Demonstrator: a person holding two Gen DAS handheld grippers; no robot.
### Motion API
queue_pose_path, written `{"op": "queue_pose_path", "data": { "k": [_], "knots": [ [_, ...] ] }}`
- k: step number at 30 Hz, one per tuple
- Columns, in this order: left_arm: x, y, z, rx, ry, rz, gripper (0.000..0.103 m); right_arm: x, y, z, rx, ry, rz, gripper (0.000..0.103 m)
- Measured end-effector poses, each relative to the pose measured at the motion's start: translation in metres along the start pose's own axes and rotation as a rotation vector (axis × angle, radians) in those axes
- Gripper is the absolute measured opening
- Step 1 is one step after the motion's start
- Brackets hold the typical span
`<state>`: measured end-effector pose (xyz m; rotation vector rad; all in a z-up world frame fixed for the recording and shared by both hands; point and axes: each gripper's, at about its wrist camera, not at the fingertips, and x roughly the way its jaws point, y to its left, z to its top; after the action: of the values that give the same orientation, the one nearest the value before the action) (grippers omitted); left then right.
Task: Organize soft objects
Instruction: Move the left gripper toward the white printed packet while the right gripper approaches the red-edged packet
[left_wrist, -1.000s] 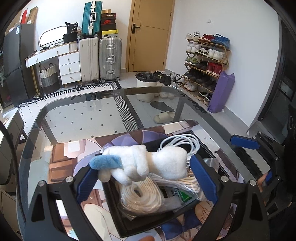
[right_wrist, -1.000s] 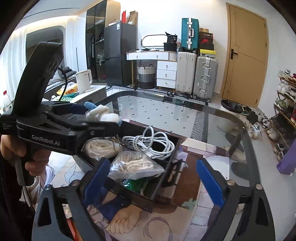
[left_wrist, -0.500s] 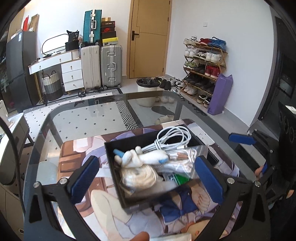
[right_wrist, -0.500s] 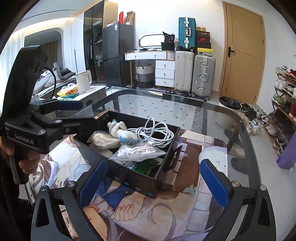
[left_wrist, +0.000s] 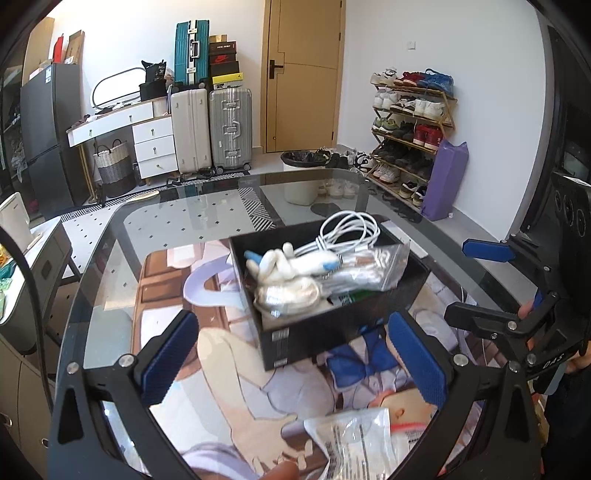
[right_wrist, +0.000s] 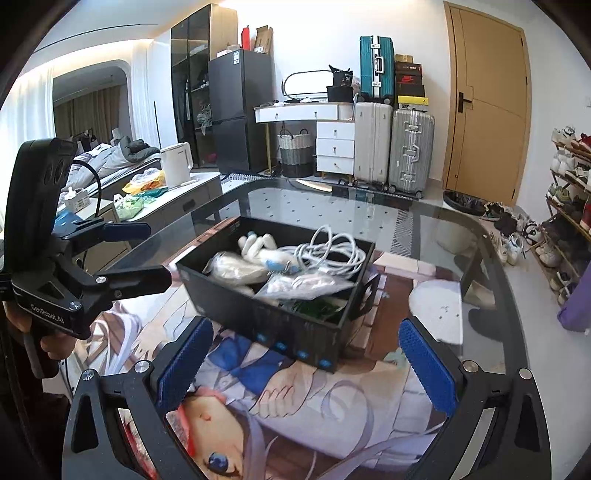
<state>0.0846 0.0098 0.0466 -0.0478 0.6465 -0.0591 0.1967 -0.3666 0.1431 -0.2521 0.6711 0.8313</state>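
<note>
1. Your left gripper (left_wrist: 295, 360) hangs above the printed mat (left_wrist: 229, 369) with its blue pads (left_wrist: 168, 356) spread wide and nothing between them. From the right wrist view the same gripper (right_wrist: 138, 254) shows at the far left, jaws apart, held in your hand.
2. Just in front of your left gripper, at the bottom edge of its view, a clear plastic bag (left_wrist: 365, 439) with printed text lies on the mat, outside the box.
3. The black box (left_wrist: 332, 325) sits on the mat on the glass table (left_wrist: 177, 221), ahead of both grippers and touching neither.
4. Inside the box, the white plush toy (left_wrist: 291, 260) with blue tips lies on top of a bagged coil of cream rope (left_wrist: 286, 295).
5. Beside the toy, toward the right, a clear bag (left_wrist: 373, 267) rests over something green, and a coil of white cable (left_wrist: 349, 230) lies at the far end of the box.
6. Your right gripper (right_wrist: 304, 365) hovers near the box's side with the blue marks (right_wrist: 291, 350), pads (right_wrist: 428, 365) spread wide and empty. In the left wrist view it (left_wrist: 480, 280) appears at the right edge, jaws apart.
</note>
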Motion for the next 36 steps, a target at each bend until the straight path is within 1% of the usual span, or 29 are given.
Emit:
{"op": "queue_pose_path", "data": {
  "k": [6,13,19,32,34,36],
  "knots": [
    [-0.004,0.000,-0.018,-0.003,0.019,0.004,0.103,-0.002,0.006,-0.018,0.040,0.025,0.048,0.102],
    [-0.007,-0.002,-0.030,-0.008,0.030,0.004,0.103,-0.004,0.015,-0.037,0.039,0.053,0.082,0.102],
    [-0.010,0.003,-0.038,-0.023,0.041,0.003,0.103,-0.002,0.027,-0.052,-0.001,0.087,0.089,0.102],
    [-0.010,0.004,-0.046,-0.011,0.057,0.005,0.103,0.017,0.067,-0.079,-0.118,0.182,0.199,0.102],
    [-0.008,0.003,-0.046,-0.007,0.064,-0.002,0.103,0.019,0.070,-0.081,-0.122,0.192,0.232,0.102],
    [-0.006,0.003,-0.047,-0.007,0.082,-0.034,0.103,0.022,0.072,-0.084,-0.134,0.211,0.249,0.102]
  ]
}}
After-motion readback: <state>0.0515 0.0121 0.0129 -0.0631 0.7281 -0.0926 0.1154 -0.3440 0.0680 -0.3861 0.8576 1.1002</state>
